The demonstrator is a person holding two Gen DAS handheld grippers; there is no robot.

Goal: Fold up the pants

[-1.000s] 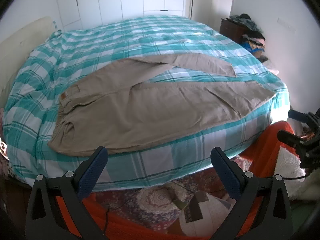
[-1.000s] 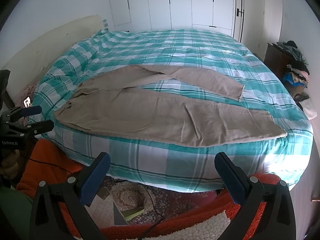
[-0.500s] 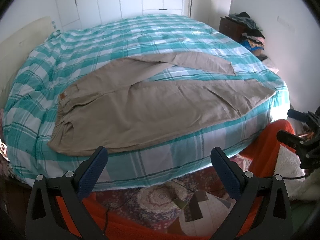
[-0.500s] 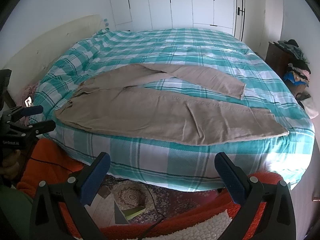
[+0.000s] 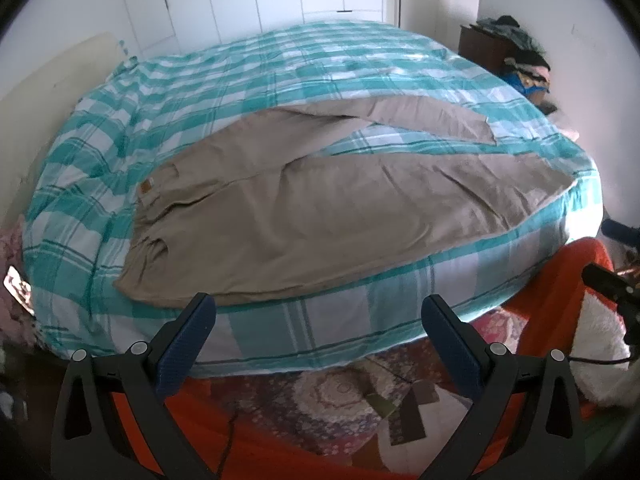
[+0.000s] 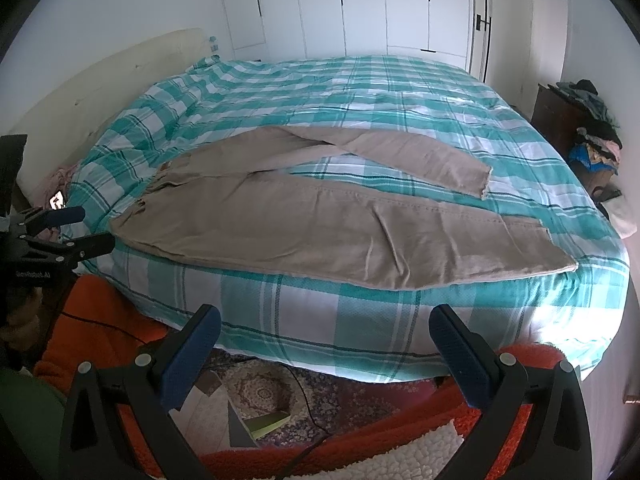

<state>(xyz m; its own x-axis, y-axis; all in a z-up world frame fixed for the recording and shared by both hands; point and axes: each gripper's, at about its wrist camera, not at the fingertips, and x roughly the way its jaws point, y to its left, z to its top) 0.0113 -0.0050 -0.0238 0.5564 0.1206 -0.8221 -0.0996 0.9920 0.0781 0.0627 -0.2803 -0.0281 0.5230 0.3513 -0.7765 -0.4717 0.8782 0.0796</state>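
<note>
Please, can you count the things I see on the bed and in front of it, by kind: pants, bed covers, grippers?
Tan pants: 1
Teal checked bed cover: 1
Grippers: 2, the left gripper and the right gripper, both open and not touching the pants
Total: 4

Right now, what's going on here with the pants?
The tan pants lie spread flat on the checked bed, legs splayed apart, waistband to the left. Nothing is folded yet. The left claw and right claw are both open, empty, and hover short of the bed's near edge, touching nothing.
</note>
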